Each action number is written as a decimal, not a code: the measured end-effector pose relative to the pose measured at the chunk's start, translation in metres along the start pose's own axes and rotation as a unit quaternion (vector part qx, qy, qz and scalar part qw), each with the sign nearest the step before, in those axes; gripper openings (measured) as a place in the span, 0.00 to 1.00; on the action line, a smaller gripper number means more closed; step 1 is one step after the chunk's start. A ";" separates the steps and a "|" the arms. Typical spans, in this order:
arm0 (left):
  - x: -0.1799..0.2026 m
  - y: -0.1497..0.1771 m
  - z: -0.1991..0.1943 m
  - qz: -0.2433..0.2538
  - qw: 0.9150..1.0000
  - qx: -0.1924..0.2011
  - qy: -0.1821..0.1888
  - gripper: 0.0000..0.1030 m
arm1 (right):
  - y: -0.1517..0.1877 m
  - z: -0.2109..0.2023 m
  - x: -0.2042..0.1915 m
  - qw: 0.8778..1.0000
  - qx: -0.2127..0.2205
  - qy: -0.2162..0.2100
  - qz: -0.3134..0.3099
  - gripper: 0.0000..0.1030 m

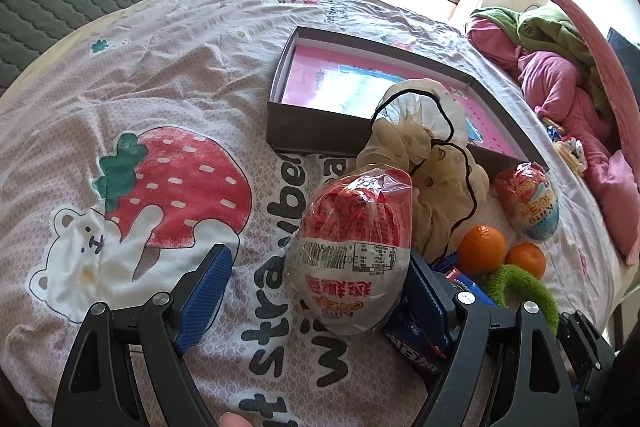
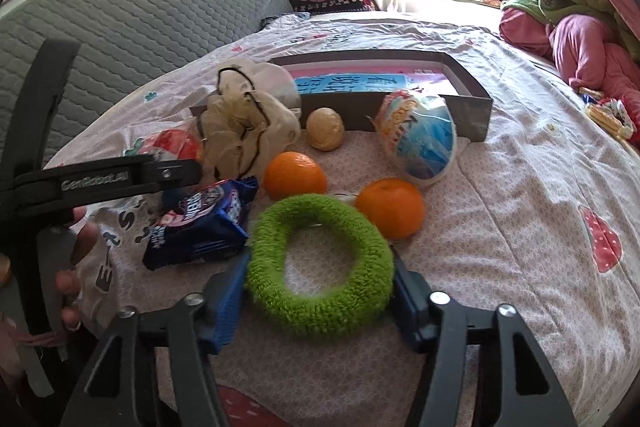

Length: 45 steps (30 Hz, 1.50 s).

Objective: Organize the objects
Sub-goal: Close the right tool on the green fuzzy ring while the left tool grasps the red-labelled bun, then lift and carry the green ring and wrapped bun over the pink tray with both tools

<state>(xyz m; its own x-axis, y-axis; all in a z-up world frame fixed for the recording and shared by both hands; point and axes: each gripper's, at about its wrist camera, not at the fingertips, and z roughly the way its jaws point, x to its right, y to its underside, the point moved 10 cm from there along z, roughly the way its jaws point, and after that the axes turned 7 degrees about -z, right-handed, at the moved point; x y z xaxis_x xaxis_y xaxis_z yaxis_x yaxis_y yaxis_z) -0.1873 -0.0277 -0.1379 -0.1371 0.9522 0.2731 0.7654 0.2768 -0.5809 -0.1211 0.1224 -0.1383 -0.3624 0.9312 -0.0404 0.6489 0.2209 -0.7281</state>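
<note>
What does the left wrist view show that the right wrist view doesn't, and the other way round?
Only the left wrist view: the strawberry-and-bear print on the bedspread, and the left gripper, jaws open around the red-and-white wrapped egg, pads not pressing.

Only the right wrist view: a tan ball by the box's front wall, and the right gripper, jaws on both sides of the green fuzzy ring.

Both: the open dark box, cream scrunchie, two oranges, blue-wrapped egg, blue snack packet.
</note>
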 end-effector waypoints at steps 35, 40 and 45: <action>0.006 -0.012 -0.007 -0.012 0.997 0.035 0.061 0.50 | -0.010 -0.017 -0.005 0.998 0.051 -0.039 -0.008 0.20; 0.006 -0.012 -0.009 -0.019 0.997 0.034 0.071 0.50 | -0.015 -0.021 -0.003 0.997 0.060 -0.046 -0.005 0.16; 0.007 -0.013 -0.012 -0.020 0.996 0.041 0.073 0.50 | -0.019 -0.021 -0.002 0.997 0.064 -0.043 -0.009 0.15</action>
<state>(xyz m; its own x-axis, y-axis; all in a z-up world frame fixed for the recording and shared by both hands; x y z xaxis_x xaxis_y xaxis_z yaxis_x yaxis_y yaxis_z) -0.1904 -0.0260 -0.1193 -0.0680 0.9130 0.4022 0.7067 0.3286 -0.6266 -0.1187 0.1228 -0.1101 -0.4328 0.8979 -0.0804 0.5527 0.1938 -0.8105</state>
